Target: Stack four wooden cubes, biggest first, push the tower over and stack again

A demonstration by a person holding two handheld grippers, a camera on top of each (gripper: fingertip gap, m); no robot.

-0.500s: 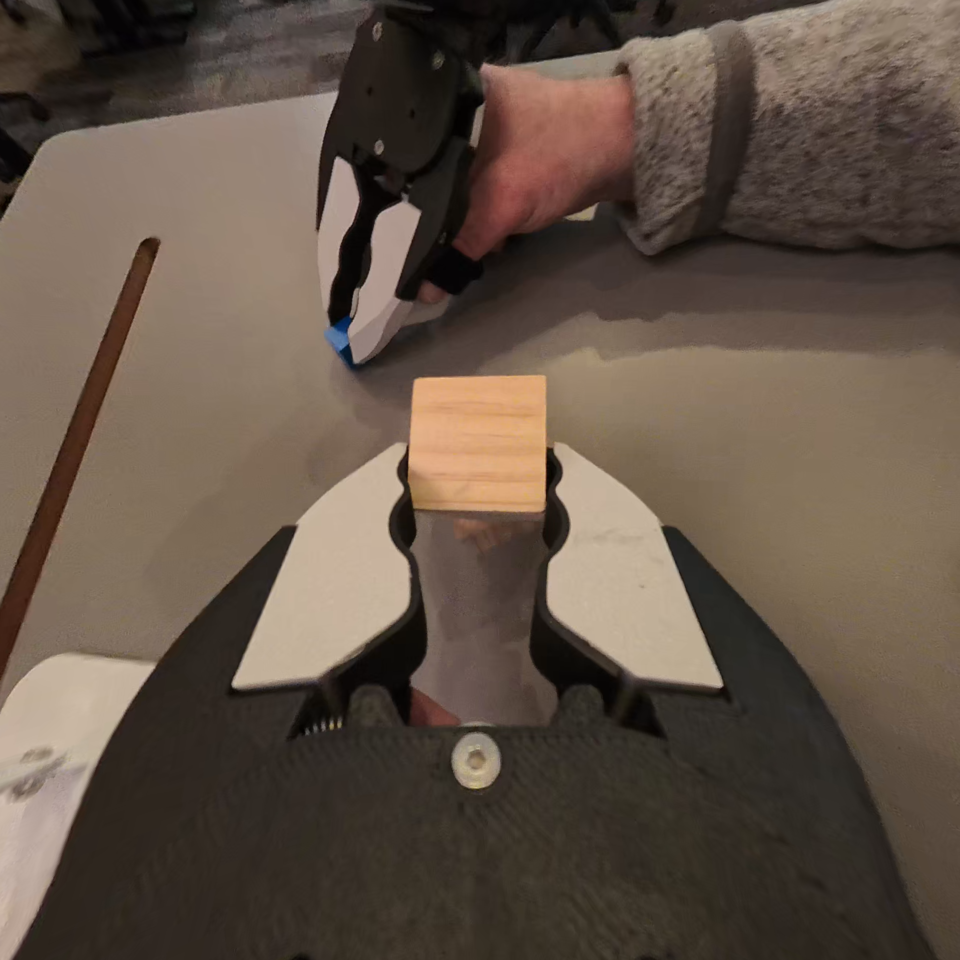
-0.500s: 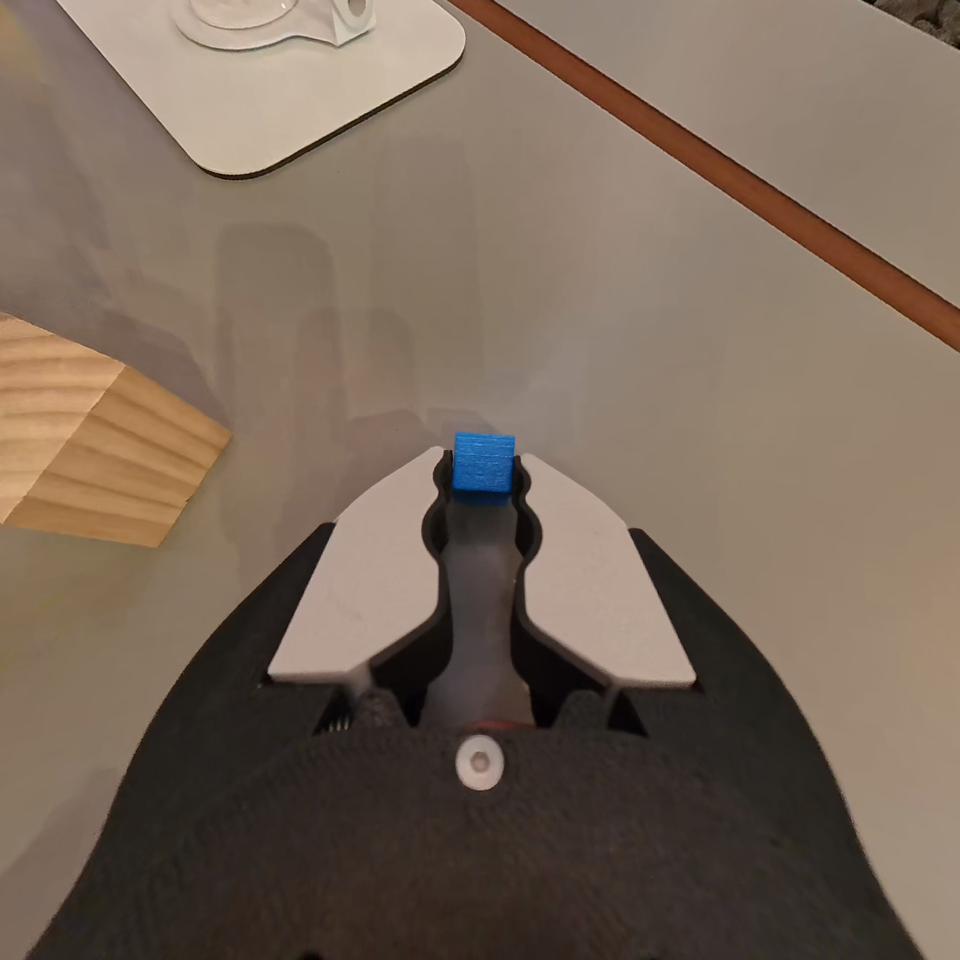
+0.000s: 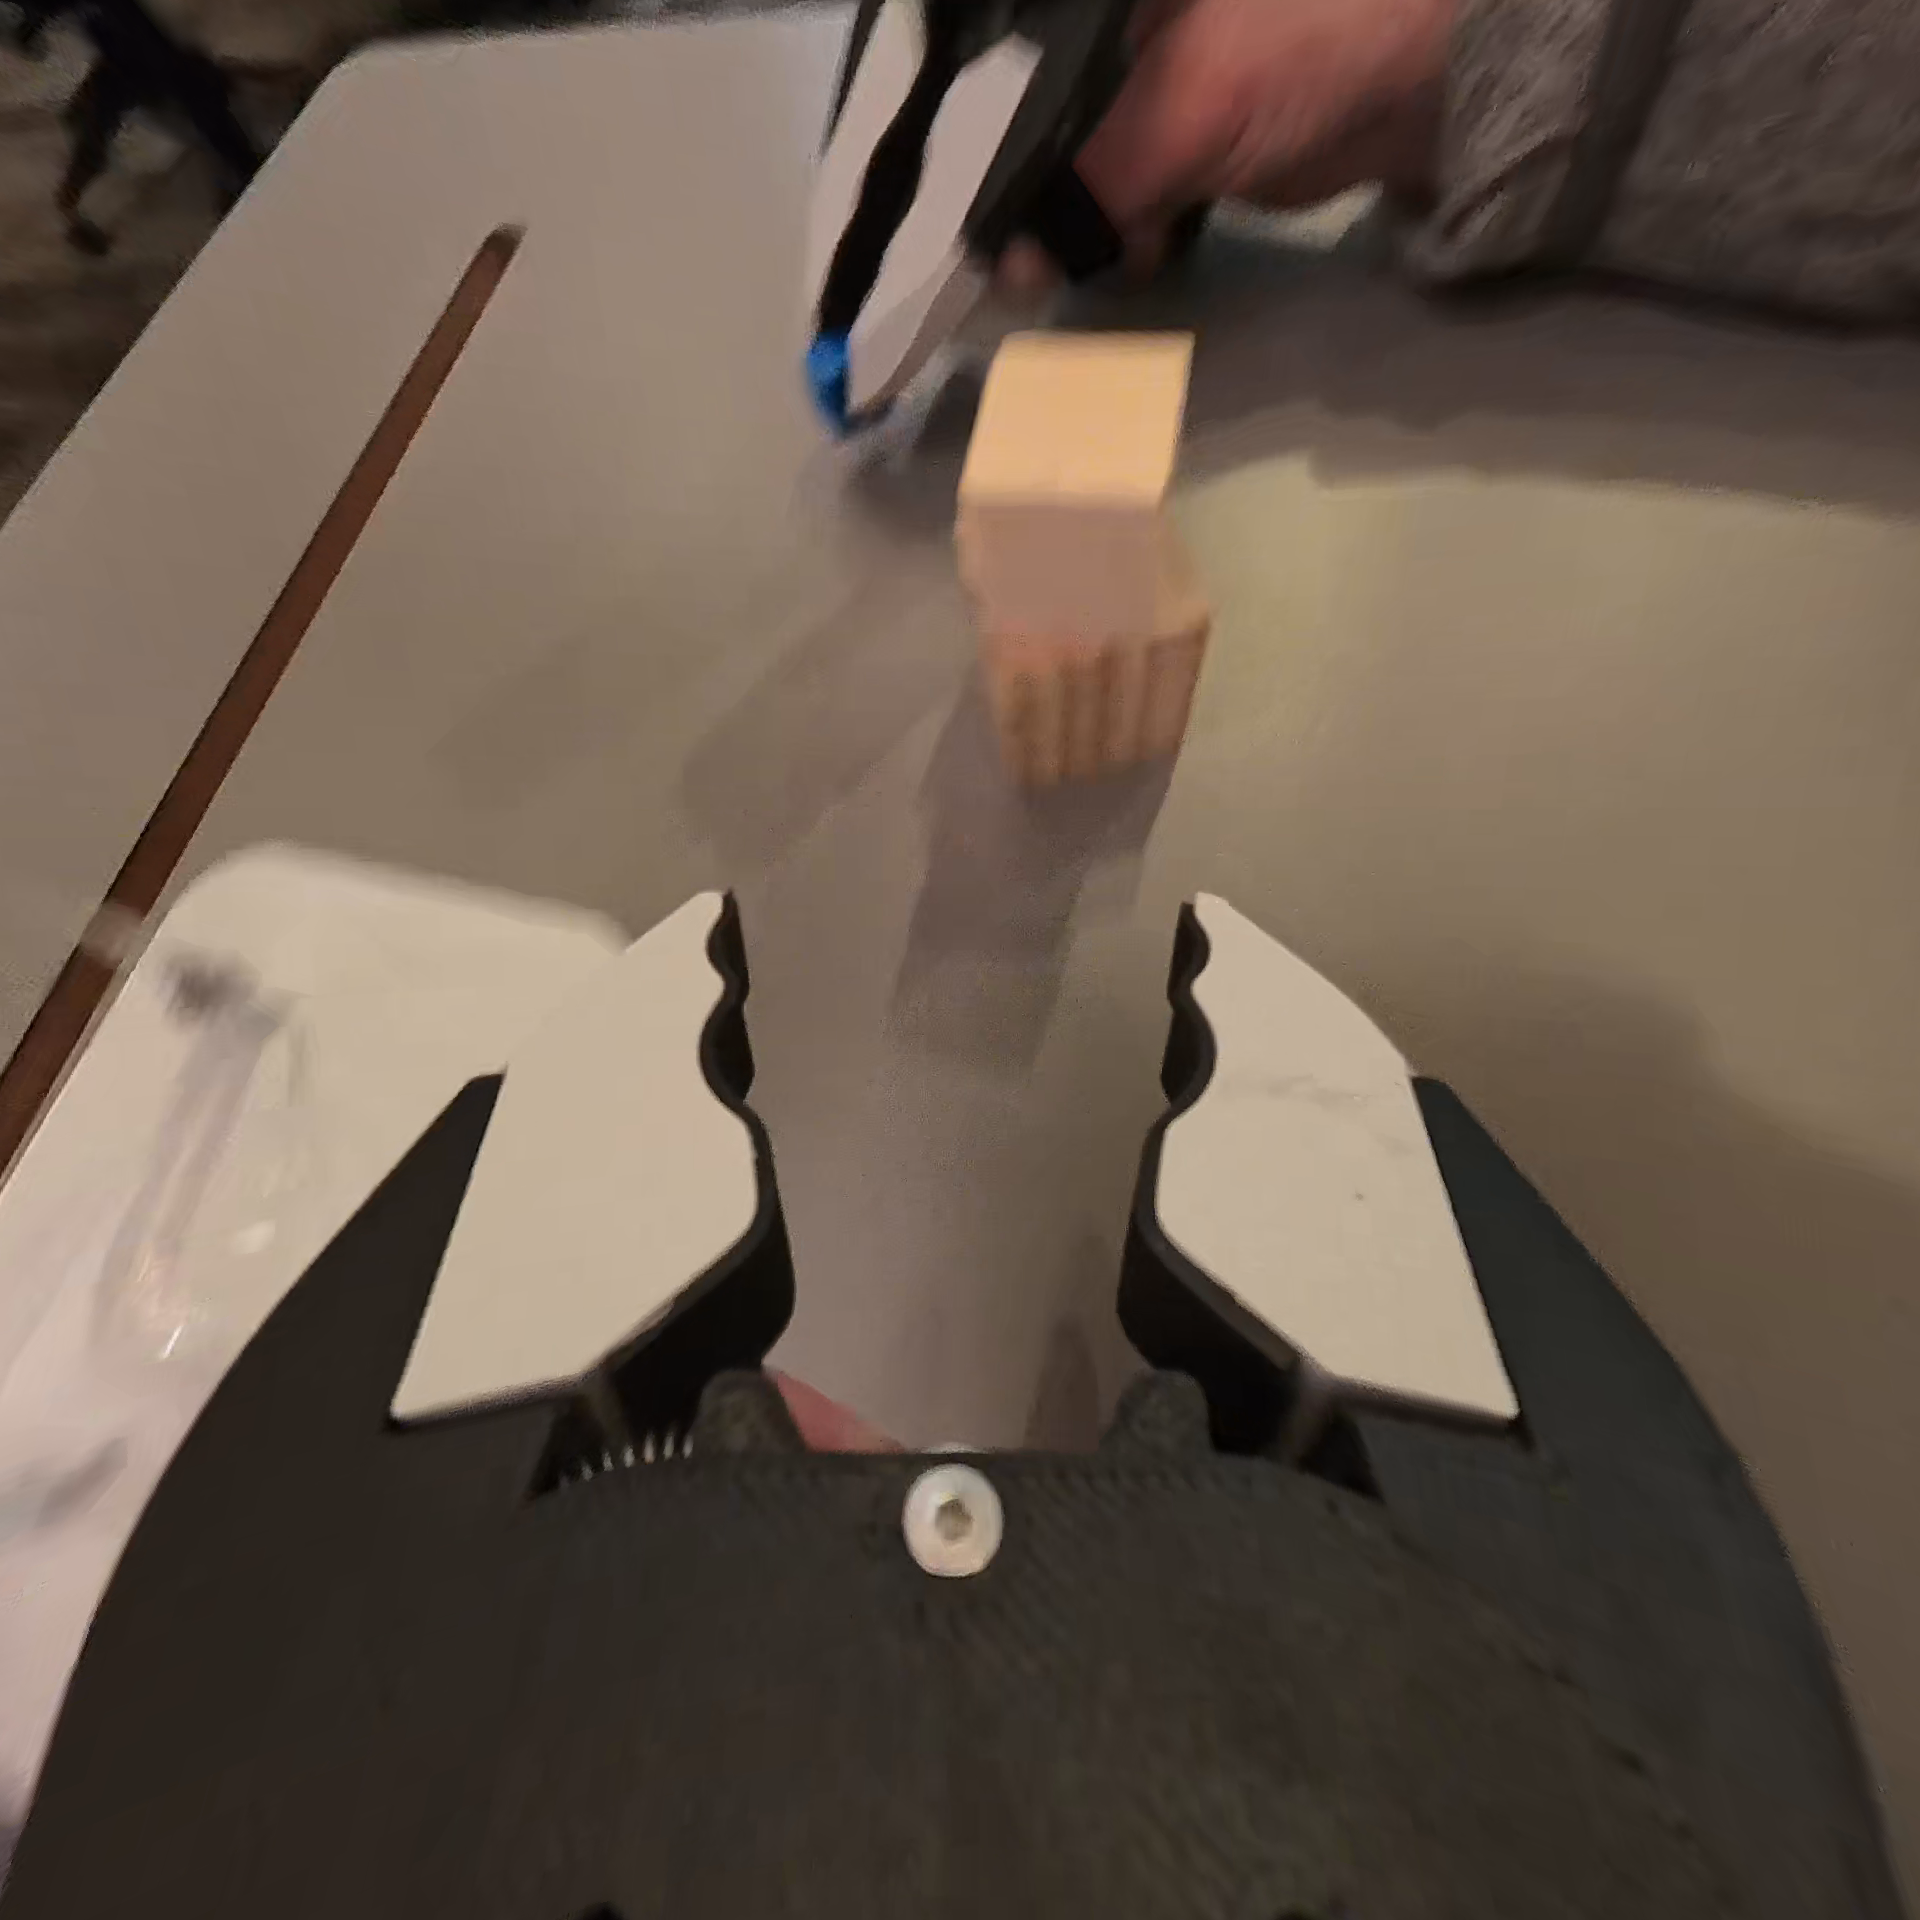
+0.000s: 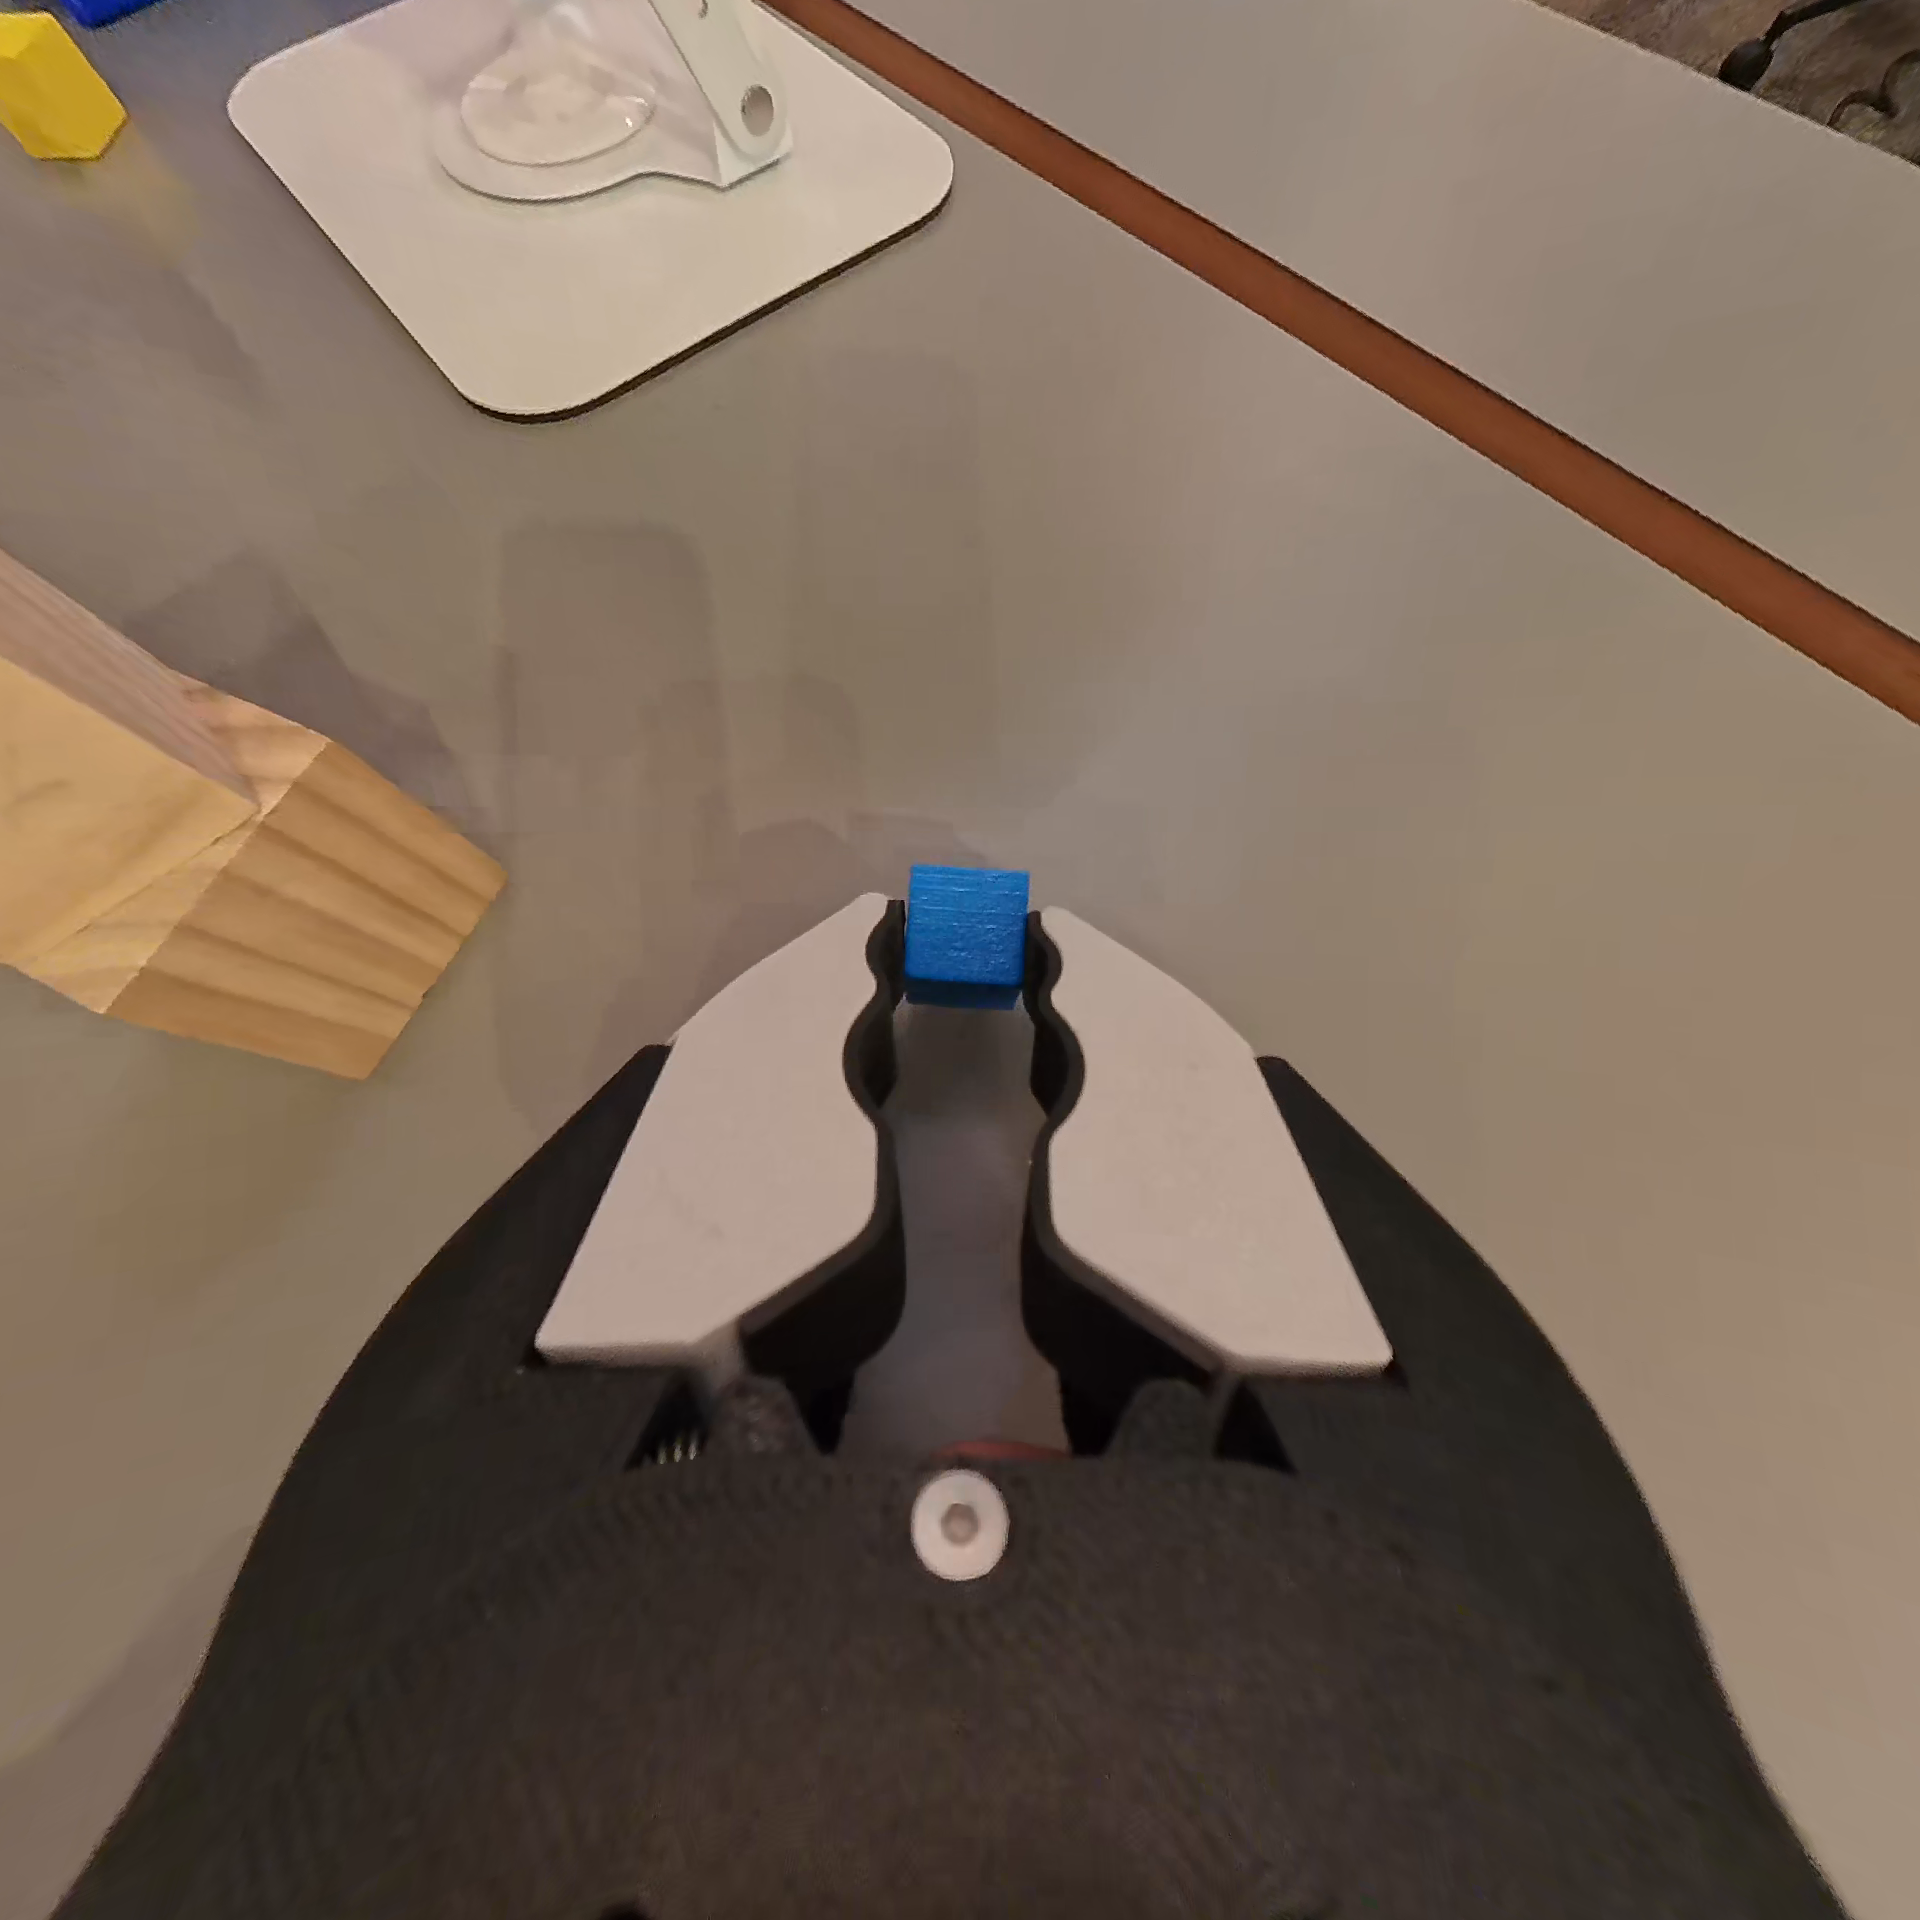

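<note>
Blue cube (image 4: 966,935) clamped in my right claw (image 4: 964,940); left claw (image 3: 961,935) spread empty; wooden cubes (image 3: 1081,551), blurred, seemingly stacked mid-table (image 3: 1558,831).

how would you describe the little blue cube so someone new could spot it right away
Start at the grey table, then the white square mat at its far side. Nearer the camera, the right gripper pinches the blue cube at its fingertips. It is far smaller than the pale wooden cubes stacked to its left, and the only block being held.
</note>
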